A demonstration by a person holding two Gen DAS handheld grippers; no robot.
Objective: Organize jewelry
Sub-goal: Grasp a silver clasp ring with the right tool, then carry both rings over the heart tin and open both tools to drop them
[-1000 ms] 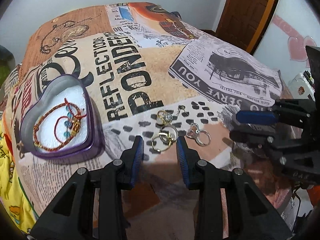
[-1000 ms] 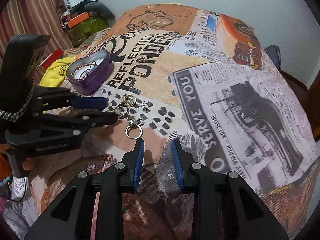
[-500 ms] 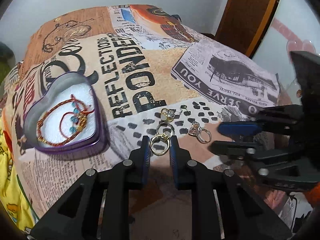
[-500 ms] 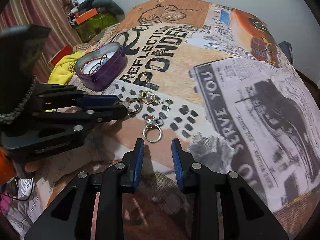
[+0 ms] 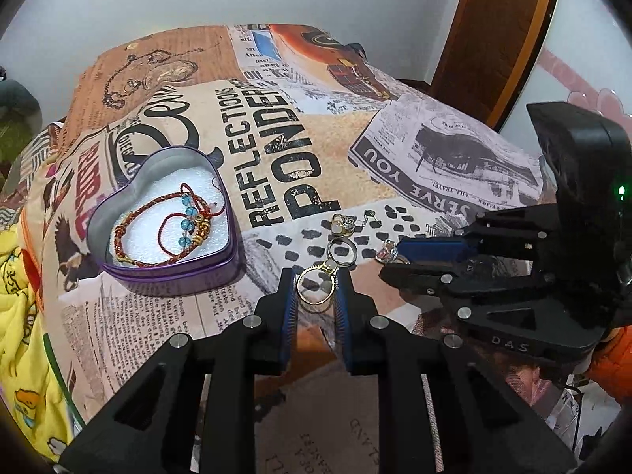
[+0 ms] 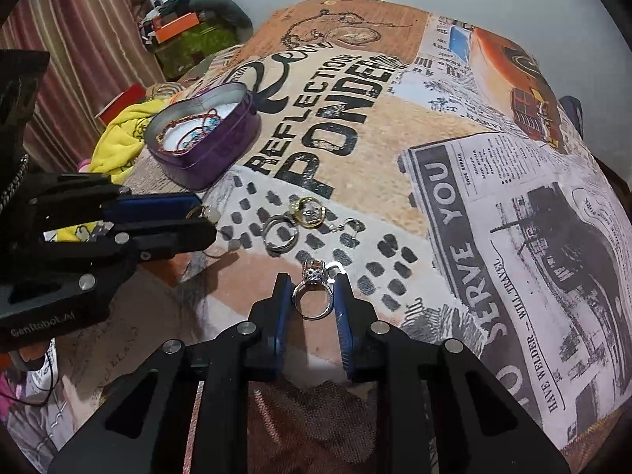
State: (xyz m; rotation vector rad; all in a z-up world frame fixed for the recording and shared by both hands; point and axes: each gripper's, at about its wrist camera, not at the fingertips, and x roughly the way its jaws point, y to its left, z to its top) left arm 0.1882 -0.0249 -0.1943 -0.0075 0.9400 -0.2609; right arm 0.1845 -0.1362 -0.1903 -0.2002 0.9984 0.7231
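Note:
My left gripper (image 5: 315, 290) is shut on a gold ring (image 5: 315, 285), its blue pads touching the band on both sides. My right gripper (image 6: 310, 296) has its jaws on both sides of a silver stone ring (image 6: 313, 296) lying on the bedspread, close to the band. A purple heart-shaped tin (image 5: 166, 213) with red cord bracelets (image 5: 170, 223) on white foam sits to the left; it also shows in the right wrist view (image 6: 205, 130). A silver ring (image 5: 343, 252), a gold stone ring (image 5: 343, 224) and a small earring (image 5: 369, 215) lie loose nearby.
The newspaper-print bedspread (image 5: 276, 138) covers the bed. Yellow cloth (image 5: 19, 316) lies at its left edge. A wooden door (image 5: 493, 39) stands at the back right. Clutter and a striped curtain (image 6: 79, 39) are beyond the bed's far left.
My left gripper closed from wide open onto the gold ring. My right gripper moved forward until the silver stone ring lay between its jaws.

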